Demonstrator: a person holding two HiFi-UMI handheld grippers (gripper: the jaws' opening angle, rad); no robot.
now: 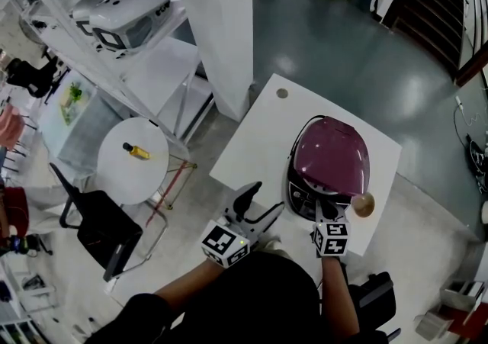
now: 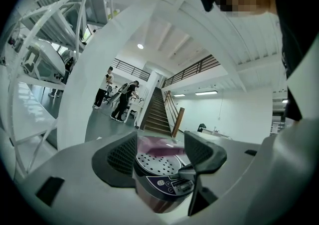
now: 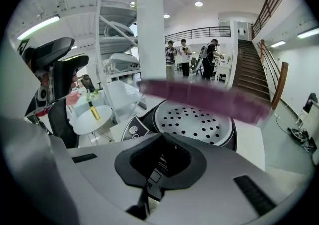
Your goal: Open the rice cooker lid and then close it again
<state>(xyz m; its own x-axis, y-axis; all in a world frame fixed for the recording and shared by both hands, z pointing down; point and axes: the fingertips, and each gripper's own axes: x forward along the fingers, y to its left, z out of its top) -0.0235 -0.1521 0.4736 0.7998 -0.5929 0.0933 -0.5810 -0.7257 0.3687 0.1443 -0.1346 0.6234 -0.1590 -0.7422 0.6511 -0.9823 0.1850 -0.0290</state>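
Your right gripper (image 1: 325, 211) is pressed together at the front of the rice cooker (image 1: 301, 196), whose purple lid (image 3: 209, 100) stands raised just beyond its tips. Your left gripper (image 2: 160, 155) is spread and empty, alongside.

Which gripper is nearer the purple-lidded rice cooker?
Right. The right gripper is at the front control panel of the purple-lidded rice cooker; the left gripper hangs open, apart, off its left side.
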